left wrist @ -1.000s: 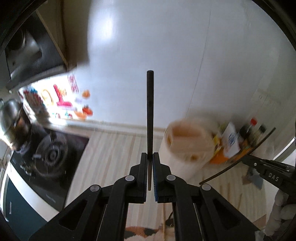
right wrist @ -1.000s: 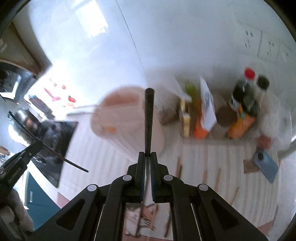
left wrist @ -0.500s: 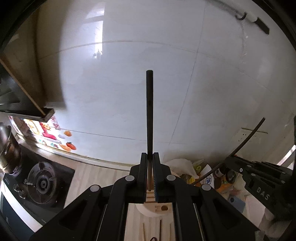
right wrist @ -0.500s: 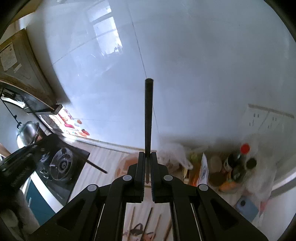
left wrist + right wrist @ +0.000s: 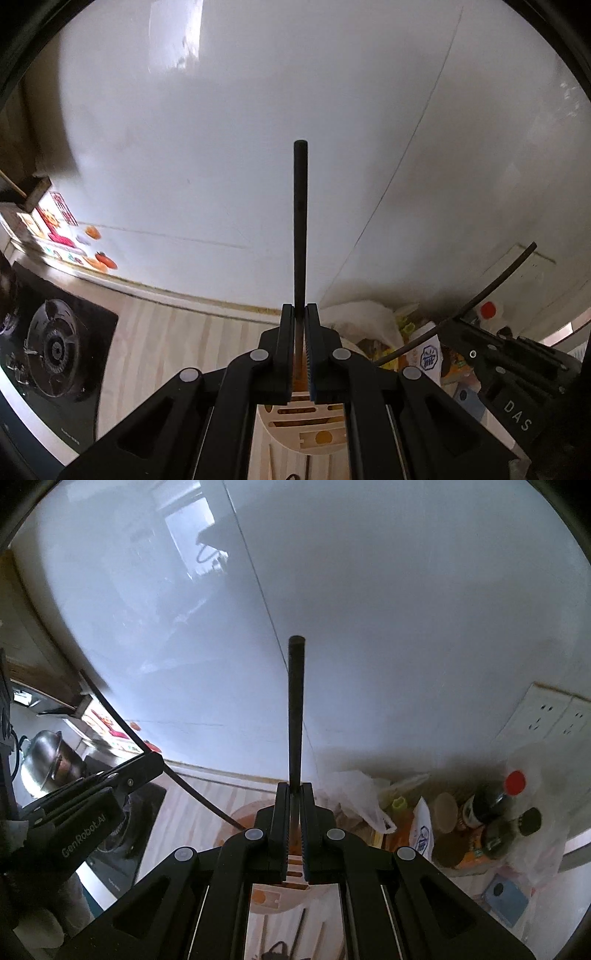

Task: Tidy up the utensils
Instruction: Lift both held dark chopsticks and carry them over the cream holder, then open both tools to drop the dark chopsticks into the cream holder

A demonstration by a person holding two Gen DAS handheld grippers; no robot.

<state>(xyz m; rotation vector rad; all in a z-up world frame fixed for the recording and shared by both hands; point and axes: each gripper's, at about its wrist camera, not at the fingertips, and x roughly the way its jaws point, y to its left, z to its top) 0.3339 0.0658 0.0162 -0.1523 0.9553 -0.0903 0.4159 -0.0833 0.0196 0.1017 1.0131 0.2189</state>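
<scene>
A black gas stove (image 5: 55,350) sits at the left end of the pale wood-striped table (image 5: 166,343). Right of it, against the white wall (image 5: 406,627), stand a red-capped bottle (image 5: 491,797), a white plastic bag (image 5: 354,794) and a blue phone (image 5: 506,893), below wall sockets (image 5: 546,716).

Left wrist: looks along its fingers toward white wall (image 5: 221,147); stove (image 5: 55,347) at 8 o'clock
Right wrist: same facing; sockets (image 5: 546,716) at 3 o'clock
Shared: utensil holder (image 5: 314,424) close below; wall

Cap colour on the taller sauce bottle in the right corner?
Red cap on a dark bottle; clearest in the right wrist view.
</scene>
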